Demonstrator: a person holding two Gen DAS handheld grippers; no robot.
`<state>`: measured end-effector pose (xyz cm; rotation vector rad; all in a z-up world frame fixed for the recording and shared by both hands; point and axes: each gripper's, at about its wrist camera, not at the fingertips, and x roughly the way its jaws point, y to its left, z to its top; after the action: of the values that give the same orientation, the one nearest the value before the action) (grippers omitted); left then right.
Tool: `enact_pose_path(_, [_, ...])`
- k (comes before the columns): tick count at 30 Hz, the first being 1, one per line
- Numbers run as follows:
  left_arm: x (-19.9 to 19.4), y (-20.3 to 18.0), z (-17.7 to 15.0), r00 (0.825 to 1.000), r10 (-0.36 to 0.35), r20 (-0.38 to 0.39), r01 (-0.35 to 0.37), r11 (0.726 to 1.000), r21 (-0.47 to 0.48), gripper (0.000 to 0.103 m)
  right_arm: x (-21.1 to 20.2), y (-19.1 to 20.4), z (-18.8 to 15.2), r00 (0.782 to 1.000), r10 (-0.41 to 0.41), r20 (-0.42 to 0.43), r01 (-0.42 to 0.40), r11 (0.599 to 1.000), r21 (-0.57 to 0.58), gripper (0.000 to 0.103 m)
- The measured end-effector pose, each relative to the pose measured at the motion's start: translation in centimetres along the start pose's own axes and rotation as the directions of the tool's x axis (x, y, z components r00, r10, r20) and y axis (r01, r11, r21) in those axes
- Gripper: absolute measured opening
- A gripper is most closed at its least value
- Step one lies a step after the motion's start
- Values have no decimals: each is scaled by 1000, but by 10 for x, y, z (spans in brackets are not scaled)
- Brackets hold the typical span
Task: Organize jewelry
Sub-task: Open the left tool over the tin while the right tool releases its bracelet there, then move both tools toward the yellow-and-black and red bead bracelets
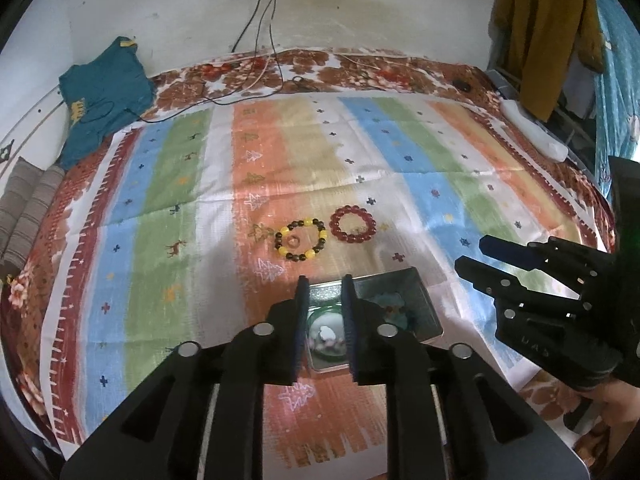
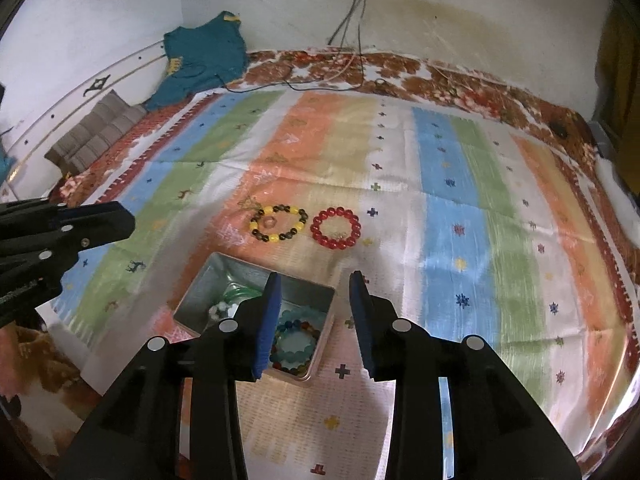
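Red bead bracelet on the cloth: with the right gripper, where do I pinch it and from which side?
The red bead bracelet lies flat as an open ring, apart from the yellow-and-dark bracelet on its left. Come down from above with the open right gripper and pinch across the near arc, one finger inside the ring, one outside. A small gold-coloured piece seems to sit inside the ring, so go in shallow.

Tin box (image 2: 224,276): bare metal, dull grey sheen inside. Beyond it, red bracelet (image 2: 336,227) beads glossy, glassy; yellow-and-dark bracelet (image 2: 279,224) beads polished too. Striped cloth (image 2: 460,220) under the box: woven, matt, creased. My fingers (image 2: 269,320): matt black plastic, blue pads.
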<state>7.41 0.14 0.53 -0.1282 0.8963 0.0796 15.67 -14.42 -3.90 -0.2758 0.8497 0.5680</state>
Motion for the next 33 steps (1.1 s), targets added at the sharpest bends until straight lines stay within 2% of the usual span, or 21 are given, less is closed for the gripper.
enact_pose_path(12, [24, 11, 13, 998, 49, -43, -50, 998, -29, 37, 20, -18, 12, 999, -7, -48, 11, 998, 68, 47])
enact_pose_path(15, [30, 12, 17, 997, 60, -48, -61, 998, -22, 44, 23, -19, 14, 998, -9, -54, 13, 997, 71, 52])
enact_pose_path(19, [40, 14, 23, 996, 75, -57, -76, 997, -17, 48, 27, -20, 18, 998, -17, -61, 21, 997, 68, 57])
enact_pose_path(33, [87, 38, 39, 980, 150, -129, -154, 988, -22, 51, 66, -39, 32, 990, -60, -126, 73, 992, 100, 66])
